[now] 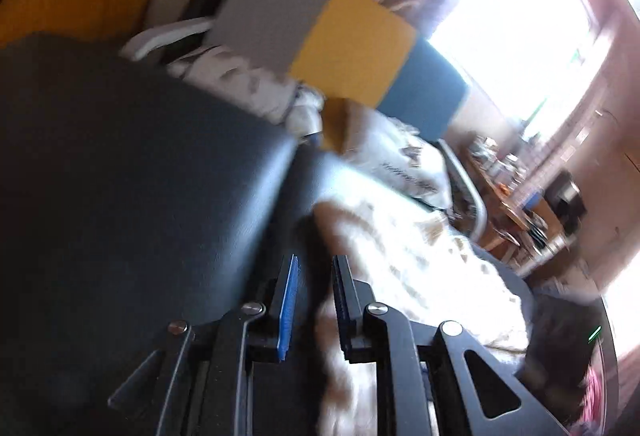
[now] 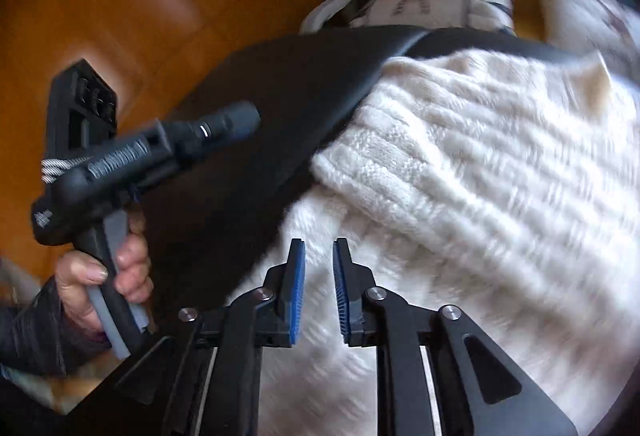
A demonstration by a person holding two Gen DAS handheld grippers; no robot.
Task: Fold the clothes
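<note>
Lying on a black padded surface (image 2: 248, 139) is a fluffy white sweater (image 2: 460, 163), partly folded, with a ribbed edge on top running from low on the left to high on the right in the right wrist view. The right gripper (image 2: 319, 290) hovers just over the near part of the sweater, its blue fingers (image 2: 298, 292) a little apart with nothing pinched between them; wool shows in the gap, below them. The left gripper (image 1: 314, 306) is also a little open, and white cloth seems to pass between its fingers (image 1: 289, 306), but the blur hides whether they squeeze it, so I cannot tell. A hand (image 2: 102, 288) holds that left tool off to the left side of the sweater. The sweater lies ahead and to the right of the right fingers, so the right hand looks nearer for the next fold. Some printed marks show on white bedding (image 2: 416, 5) behind, too blurry to read
</note>
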